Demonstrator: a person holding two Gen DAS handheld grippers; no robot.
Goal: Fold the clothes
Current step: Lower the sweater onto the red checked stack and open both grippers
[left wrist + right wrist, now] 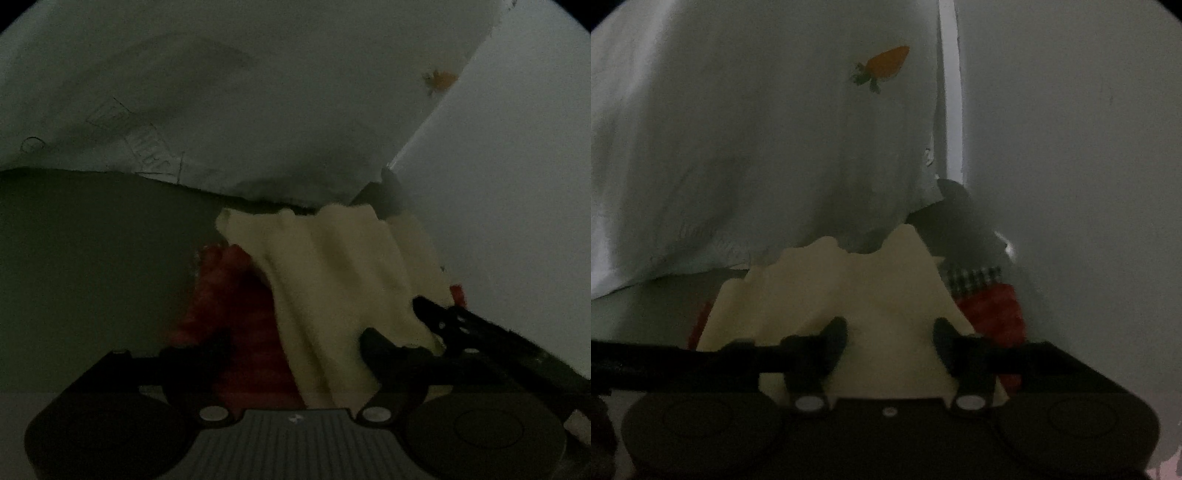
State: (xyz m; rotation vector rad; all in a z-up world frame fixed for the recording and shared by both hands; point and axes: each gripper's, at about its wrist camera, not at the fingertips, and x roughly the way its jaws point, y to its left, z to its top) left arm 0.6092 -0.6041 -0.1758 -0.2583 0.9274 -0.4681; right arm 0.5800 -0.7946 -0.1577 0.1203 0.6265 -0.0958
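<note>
Cream garment [849, 295] lies crumpled over the red cloth [993, 314], just below the white carrot-print fabric [757, 147]. Left hand-held gripper [295, 343] and right hand-held gripper [890, 332] both gape over the cream garment, gripping nothing.

Both wrist views are very dim and grainy, colours muted (only pale cloth reads clearly), details soft, with fisheye bending and black vignetted corners.
</note>
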